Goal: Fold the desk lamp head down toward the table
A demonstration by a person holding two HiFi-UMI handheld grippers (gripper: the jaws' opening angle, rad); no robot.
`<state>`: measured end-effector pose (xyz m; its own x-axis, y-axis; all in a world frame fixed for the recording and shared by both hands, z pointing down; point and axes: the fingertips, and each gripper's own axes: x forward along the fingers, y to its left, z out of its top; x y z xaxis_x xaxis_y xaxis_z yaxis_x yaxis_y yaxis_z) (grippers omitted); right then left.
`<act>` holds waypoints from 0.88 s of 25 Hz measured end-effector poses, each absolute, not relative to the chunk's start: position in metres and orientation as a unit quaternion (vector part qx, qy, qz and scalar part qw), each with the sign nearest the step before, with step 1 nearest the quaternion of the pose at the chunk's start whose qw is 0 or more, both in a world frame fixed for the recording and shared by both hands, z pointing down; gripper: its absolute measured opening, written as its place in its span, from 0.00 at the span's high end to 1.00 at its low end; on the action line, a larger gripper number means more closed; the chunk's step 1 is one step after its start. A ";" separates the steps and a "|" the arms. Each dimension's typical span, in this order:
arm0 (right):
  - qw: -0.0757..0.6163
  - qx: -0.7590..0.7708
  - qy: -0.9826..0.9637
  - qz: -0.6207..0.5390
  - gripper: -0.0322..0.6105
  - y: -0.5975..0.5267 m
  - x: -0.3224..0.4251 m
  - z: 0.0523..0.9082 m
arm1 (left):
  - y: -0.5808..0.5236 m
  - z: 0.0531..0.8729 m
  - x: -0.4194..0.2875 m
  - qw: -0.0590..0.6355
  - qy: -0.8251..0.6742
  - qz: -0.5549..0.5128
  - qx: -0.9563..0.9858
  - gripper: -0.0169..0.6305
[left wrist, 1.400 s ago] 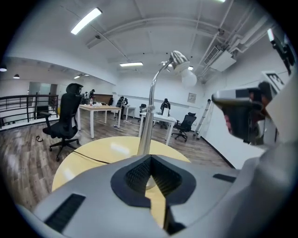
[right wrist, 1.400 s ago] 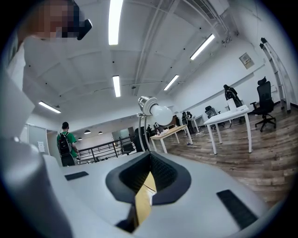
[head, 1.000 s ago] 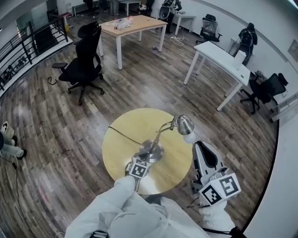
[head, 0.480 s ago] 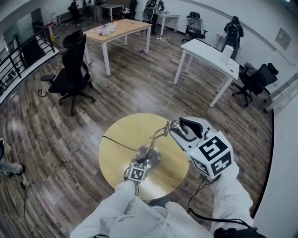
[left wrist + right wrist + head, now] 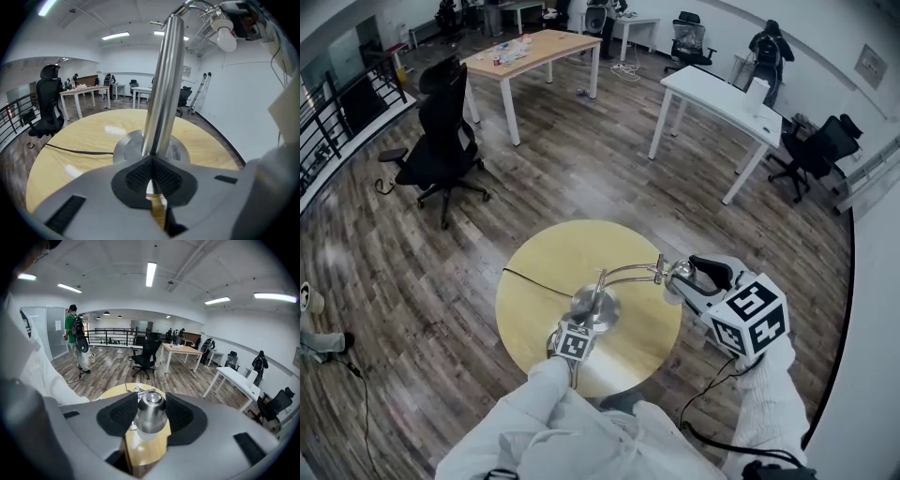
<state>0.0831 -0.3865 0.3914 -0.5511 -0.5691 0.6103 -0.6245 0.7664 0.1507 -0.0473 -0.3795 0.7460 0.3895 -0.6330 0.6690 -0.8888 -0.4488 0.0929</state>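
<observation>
A chrome desk lamp stands on a round yellow table [image 5: 534, 272], its base [image 5: 594, 307] near the middle. My left gripper [image 5: 583, 326] is shut on the upright post [image 5: 161, 93] just above the base, with the pads [image 5: 136, 176] meeting round it. The curved arm reaches out to the right, nearly level. At its end sits the lamp head [image 5: 678, 273], and my right gripper [image 5: 690, 277] is shut on it. In the right gripper view the head [image 5: 150, 408] fills the gap between both pads [image 5: 122, 414]. The white bulb [image 5: 226, 40] shows at the upper right of the left gripper view.
The lamp's black cable [image 5: 539, 279] runs left off the table. A black office chair [image 5: 441, 141], a wooden desk [image 5: 530, 52] and a white desk [image 5: 722, 98] stand farther off on the wood floor. A person in green [image 5: 75, 341] stands by the railing.
My right gripper came up from the lower right, opened and took hold of the lamp head. The head and arm have swung down and to the right. The left gripper stayed on the post.
</observation>
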 end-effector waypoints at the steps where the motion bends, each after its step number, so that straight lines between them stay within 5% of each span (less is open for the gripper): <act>1: 0.333 0.340 -0.878 0.054 0.65 -0.386 0.091 0.399 | -0.380 0.746 -0.047 0.225 -0.475 0.284 0.802 0.98; 22: 0.327 0.323 -0.864 0.206 0.65 -0.375 0.141 0.603 | -0.381 0.742 -0.039 0.217 -0.484 0.294 0.795 0.98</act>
